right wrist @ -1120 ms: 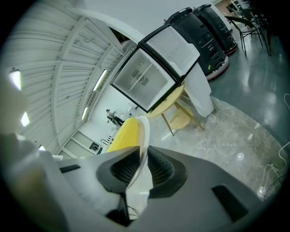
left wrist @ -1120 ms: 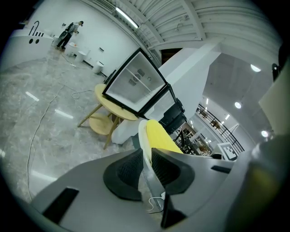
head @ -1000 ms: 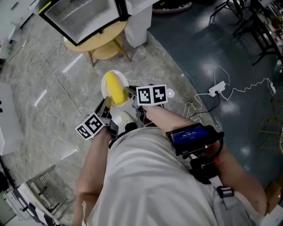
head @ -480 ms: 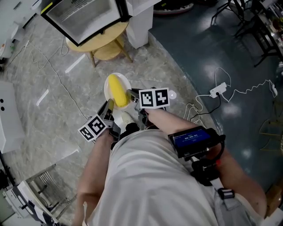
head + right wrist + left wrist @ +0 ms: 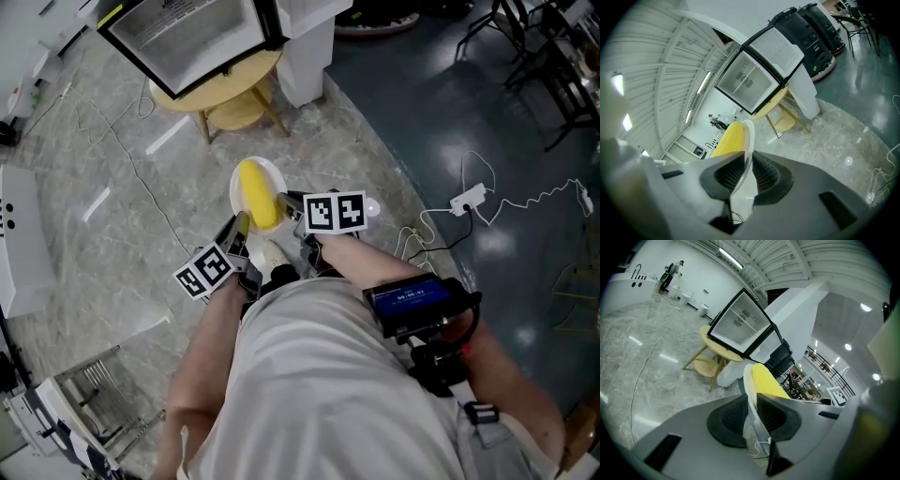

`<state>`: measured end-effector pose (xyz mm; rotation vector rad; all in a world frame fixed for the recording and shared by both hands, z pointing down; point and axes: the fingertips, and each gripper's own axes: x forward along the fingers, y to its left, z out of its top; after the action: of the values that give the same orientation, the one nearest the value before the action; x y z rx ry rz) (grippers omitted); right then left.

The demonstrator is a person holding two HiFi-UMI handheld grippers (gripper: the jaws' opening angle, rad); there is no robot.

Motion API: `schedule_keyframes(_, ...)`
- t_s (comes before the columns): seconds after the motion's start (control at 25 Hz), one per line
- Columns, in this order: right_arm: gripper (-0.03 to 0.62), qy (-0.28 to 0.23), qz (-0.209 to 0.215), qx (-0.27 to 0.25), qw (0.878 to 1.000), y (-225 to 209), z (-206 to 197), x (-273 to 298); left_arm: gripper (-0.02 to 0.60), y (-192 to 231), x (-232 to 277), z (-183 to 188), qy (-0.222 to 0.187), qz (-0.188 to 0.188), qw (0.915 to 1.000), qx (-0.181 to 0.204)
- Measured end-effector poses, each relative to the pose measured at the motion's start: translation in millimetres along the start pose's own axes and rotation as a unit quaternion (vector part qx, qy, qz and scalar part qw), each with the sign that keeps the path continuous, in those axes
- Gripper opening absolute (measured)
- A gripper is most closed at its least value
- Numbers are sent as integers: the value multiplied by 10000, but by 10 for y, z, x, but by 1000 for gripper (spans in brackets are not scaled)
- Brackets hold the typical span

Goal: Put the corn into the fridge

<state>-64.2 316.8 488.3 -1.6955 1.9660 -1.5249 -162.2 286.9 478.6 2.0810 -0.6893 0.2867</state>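
Left gripper (image 5: 240,225) and right gripper (image 5: 286,200) each clamped a rim of plate (image 5: 279,176) carrying corn (image 5: 258,194), near of fridge (image 5: 183,33) on far-left surface (image 5: 246,77); uneven tilt could roll corn onto floor (image 5: 122,234)

Corn (image 5: 257,195) on plate (image 5: 273,172), plate between left gripper (image 5: 241,224) and right gripper (image 5: 285,200), fridge (image 5: 187,33) on table (image 5: 236,79) ahead

Counting per kind, head view. Corn cob (image 5: 258,194): x1. White plate (image 5: 275,176): x1. Grippers: x2, i.e. left gripper (image 5: 241,225) + right gripper (image 5: 287,200). Glass-door fridge (image 5: 183,33): x1. Round wooden table (image 5: 234,80): x1. White power plug (image 5: 466,200) w/ cable, lying on floor: x1.
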Motion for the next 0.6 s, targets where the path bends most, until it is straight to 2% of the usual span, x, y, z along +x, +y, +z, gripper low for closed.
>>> schedule_keyframes(0.6,51,20,23,-46,10000,-69,-26,-87,67,-23,38,-129,-10,68,9999,-78)
